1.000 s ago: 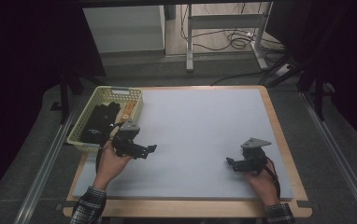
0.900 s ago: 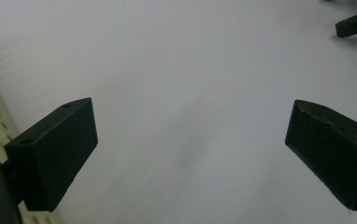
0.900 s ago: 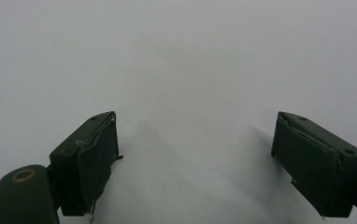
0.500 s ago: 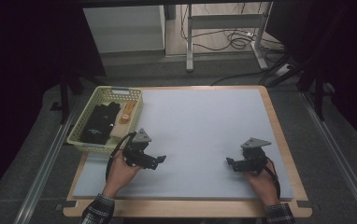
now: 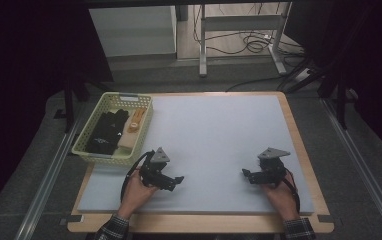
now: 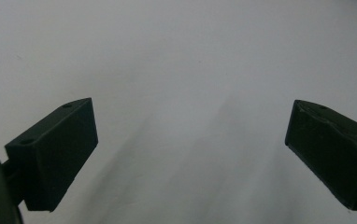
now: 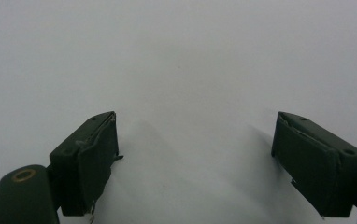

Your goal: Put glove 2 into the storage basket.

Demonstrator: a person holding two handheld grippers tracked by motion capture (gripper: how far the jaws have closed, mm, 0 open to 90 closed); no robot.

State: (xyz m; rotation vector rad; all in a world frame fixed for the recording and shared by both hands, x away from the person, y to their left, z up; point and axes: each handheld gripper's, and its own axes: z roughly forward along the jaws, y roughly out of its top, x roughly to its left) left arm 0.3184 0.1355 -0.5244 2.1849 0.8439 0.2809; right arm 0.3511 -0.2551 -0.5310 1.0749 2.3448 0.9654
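My left claw (image 5: 178, 180), jaws apart and empty, hovers at lower left of the frame; the pale-green woven plastic basket (image 5: 95, 154) of dark folded items (image 5: 106, 131) lies just above-left, nearer than my open right claw (image 5: 245, 174).

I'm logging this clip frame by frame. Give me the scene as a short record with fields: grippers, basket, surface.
left gripper: open, holds nothing, low over the mat just right of the basket's near corner
right gripper: open, holds nothing, low over the mat's near right part
basket: pale green, at the mat's left edge, holding black items and a tan one
mat: pale grey, on a wooden table
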